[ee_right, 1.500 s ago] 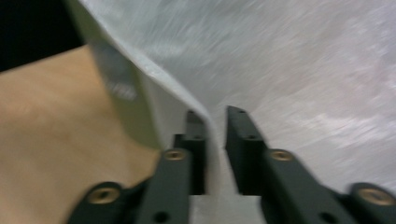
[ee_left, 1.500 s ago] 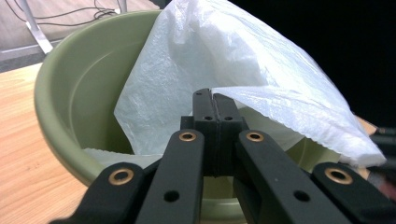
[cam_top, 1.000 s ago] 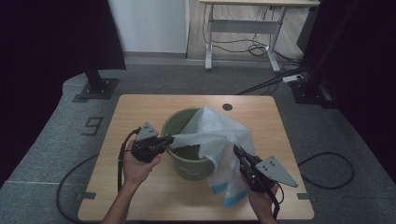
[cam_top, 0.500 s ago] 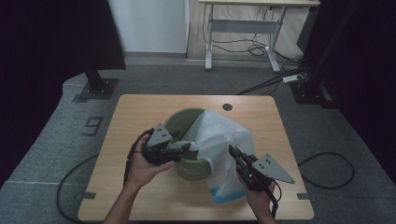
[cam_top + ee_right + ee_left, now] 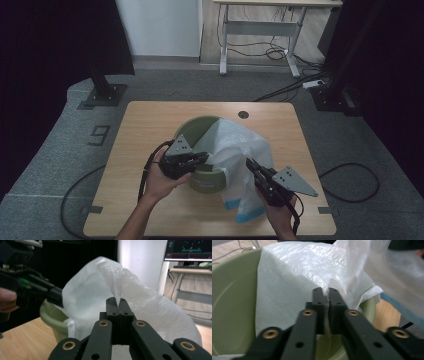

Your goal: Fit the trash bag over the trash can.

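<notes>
Two pairs of black fingers are each pinched shut on the same white plastic bag (image 5: 235,150). In the left gripper view, the left gripper (image 5: 325,293) has its fingers pressed together on a fold of the bag's edge just above the rim of the green bucket (image 5: 232,307), with only a sliver of film between them. In the right gripper view, the right gripper (image 5: 116,301) likewise clamps a thin peak of the bag, which billows up and around its fingers. From the high view, the left gripper (image 5: 202,159) sits at the near-left rim of the green bucket (image 5: 192,127), held by the person's left hand (image 5: 162,175), while the right gripper (image 5: 251,165) is off to the bucket's right, held by the right hand (image 5: 280,212) near the front edge. The bag is draped partly inside the bucket and partly over its right side, trailing down onto the desk (image 5: 150,120), where a blue-tinted edge lies. The bucket stands upright near the middle of the wooden desk.
</notes>
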`<state>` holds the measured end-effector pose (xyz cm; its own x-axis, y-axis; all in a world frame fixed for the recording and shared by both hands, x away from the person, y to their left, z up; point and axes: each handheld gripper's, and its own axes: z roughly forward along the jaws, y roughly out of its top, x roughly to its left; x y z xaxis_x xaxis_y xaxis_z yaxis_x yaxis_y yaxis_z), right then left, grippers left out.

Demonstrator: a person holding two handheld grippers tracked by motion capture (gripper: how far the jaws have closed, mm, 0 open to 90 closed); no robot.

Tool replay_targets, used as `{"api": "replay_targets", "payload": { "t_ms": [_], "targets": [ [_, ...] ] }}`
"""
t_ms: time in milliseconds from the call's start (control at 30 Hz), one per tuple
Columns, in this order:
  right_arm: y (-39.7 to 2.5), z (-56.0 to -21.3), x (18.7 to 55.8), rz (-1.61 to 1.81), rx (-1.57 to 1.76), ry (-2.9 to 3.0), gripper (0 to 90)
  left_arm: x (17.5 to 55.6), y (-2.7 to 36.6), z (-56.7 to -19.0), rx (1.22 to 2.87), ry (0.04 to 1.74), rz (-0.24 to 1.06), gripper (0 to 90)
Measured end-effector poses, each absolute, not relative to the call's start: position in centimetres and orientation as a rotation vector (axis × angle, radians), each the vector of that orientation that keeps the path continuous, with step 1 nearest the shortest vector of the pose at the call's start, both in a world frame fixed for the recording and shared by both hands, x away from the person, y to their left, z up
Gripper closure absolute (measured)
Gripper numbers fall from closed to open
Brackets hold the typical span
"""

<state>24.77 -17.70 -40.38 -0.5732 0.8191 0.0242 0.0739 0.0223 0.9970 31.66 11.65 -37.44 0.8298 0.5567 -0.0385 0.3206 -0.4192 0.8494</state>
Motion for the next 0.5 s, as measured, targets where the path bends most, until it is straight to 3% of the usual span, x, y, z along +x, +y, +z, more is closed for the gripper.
{"api": "replay_targets", "payload": {
  "t_ms": [67,133,167,333,500],
  "targets": [
    [-17.7,-40.9,24.7,1.613,0.935,1.738,76.2,31.7,11.9,-37.5,2.027,0.664,0.308,90.0],
    [-17.2,-41.9,24.0,1.569,0.945,1.744,56.7,31.8,12.1,-37.5,2.008,0.690,0.313,90.0],
    [-17.2,-41.9,24.0,1.569,0.945,1.744,56.7,31.8,12.3,-37.5,1.996,0.705,0.317,90.0],
    [-16.2,-43.6,22.4,1.552,0.984,1.750,39.3,32.0,12.4,-37.3,1.974,0.745,0.323,90.0],
    [-15.3,-45.5,22.3,1.528,1.041,1.760,33.2,32.0,12.3,-37.4,1.975,0.751,0.328,90.0]
  ]
}}
